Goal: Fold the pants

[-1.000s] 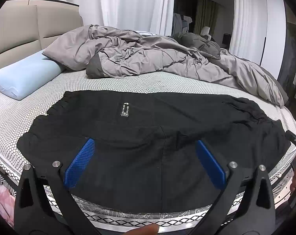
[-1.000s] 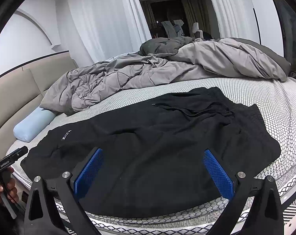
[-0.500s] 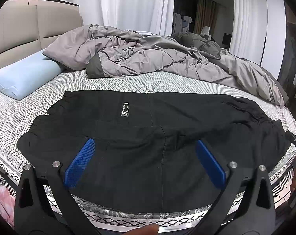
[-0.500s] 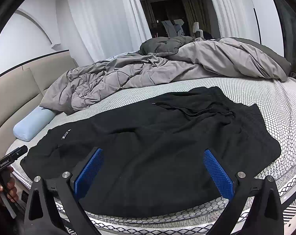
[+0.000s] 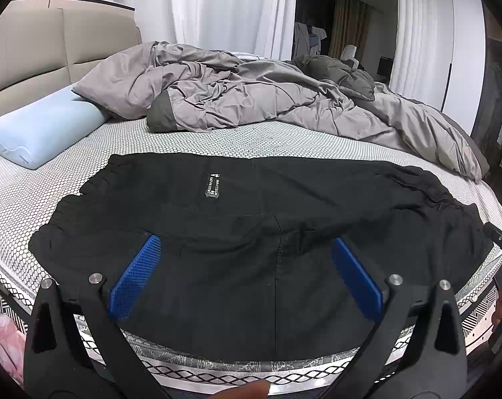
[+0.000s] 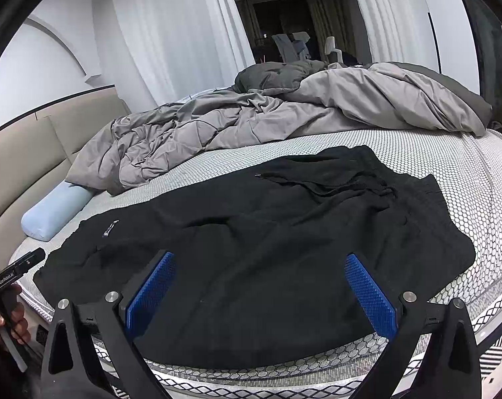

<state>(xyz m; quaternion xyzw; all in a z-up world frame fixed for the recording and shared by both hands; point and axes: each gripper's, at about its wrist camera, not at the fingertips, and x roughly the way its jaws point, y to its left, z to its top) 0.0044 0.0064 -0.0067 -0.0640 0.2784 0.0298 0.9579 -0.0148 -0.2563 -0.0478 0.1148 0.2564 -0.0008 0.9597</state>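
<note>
Fingers: both grippers, left gripper (image 5: 244, 276) and right gripper (image 6: 259, 291), spread wide, holding nothing.
Black soft cotton pants (image 5: 251, 232): likely limp and light; pinch the hem corners.

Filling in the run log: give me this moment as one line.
stage: pre-grasp | pants: flat on bed, unfolded | left gripper: open, empty | right gripper: open, empty

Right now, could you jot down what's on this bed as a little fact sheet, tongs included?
surface: bed mattress with a honeycomb-pattern cover
pants: black pants, spread flat near the front edge, not yet folded
label: small patch on the pants
bedding: grey duvet, rumpled, behind the pants
pillow: light blue pillow, by the headboard
left tongs: open, holding nothing
right tongs: open, holding nothing
</note>
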